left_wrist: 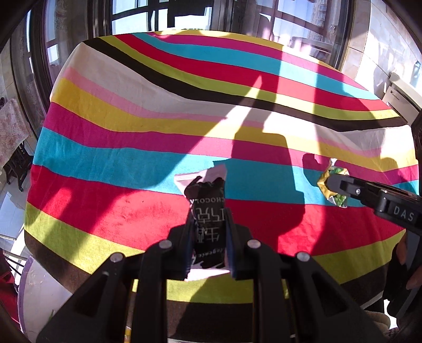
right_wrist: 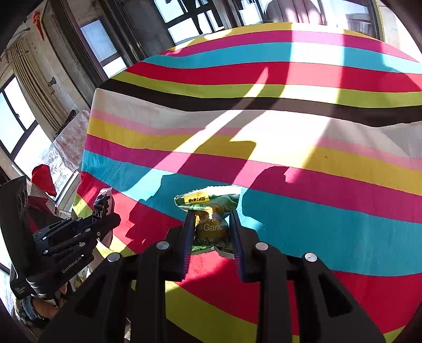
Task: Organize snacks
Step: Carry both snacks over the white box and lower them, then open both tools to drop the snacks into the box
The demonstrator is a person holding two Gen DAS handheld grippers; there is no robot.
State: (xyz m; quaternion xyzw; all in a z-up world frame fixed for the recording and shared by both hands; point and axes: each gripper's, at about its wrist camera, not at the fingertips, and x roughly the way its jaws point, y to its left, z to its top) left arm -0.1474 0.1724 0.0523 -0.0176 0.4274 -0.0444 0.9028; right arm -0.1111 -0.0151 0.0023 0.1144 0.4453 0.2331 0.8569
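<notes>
My left gripper [left_wrist: 208, 213] is shut on a black chocolate snack packet [left_wrist: 208, 208] with white lettering, held above the striped tablecloth [left_wrist: 158, 132]. My right gripper [right_wrist: 211, 216] is shut on a green and yellow garlic snack packet [right_wrist: 208, 208], also held above the cloth. In the left wrist view the right gripper [left_wrist: 329, 184] comes in from the right with its green packet [left_wrist: 333, 196]. In the right wrist view the left gripper [right_wrist: 105, 219] shows at the left edge with the black packet [right_wrist: 101, 204].
The table is covered by a cloth [right_wrist: 290, 132] with bright coloured stripes, in strong sunlight and shadow. Windows [left_wrist: 184, 15] stand behind the table. A white appliance [left_wrist: 401, 92] sits at the right. A floral-covered stand [right_wrist: 71, 137] is left of the table.
</notes>
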